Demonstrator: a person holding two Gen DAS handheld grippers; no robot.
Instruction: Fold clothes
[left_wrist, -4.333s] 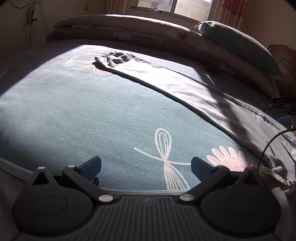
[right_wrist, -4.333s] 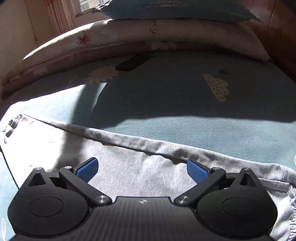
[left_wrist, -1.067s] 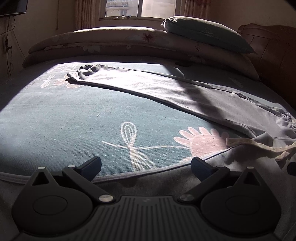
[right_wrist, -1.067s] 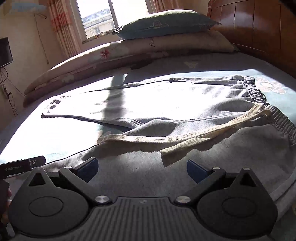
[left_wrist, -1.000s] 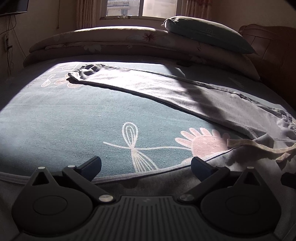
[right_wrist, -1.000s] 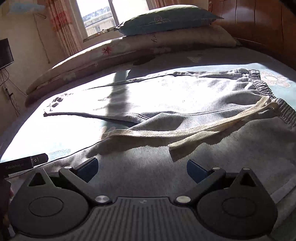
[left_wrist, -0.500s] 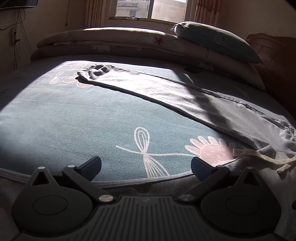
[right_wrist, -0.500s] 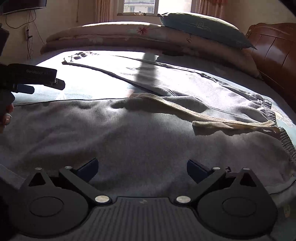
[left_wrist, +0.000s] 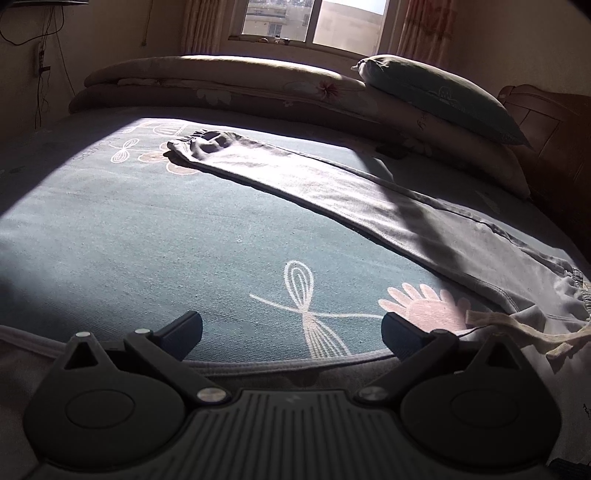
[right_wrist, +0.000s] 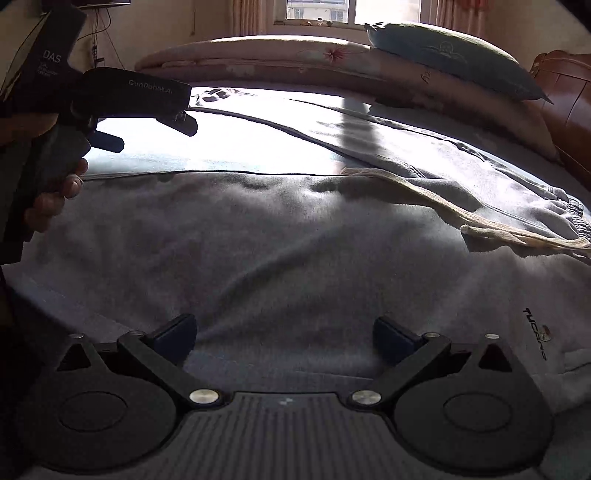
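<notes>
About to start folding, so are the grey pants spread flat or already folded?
Spread flat. The pants lie open on the bed, one leg stretched out, the other near the open grippers.

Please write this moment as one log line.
left gripper: open, empty | right gripper: open, empty, over near leg | grey sweatpants: spread on bed, unfolded

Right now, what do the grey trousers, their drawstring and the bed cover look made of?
Grey trousers: soft knit, probably fleecy cotton jersey; matte, fuzzy nap, gathered elastic waistband. Drawstring: flat woven cream tape, likely cotton, ends slightly frayed. Bed cover: teal woven fabric, fine ribbed texture, printed motifs; fibre unclear.
</notes>
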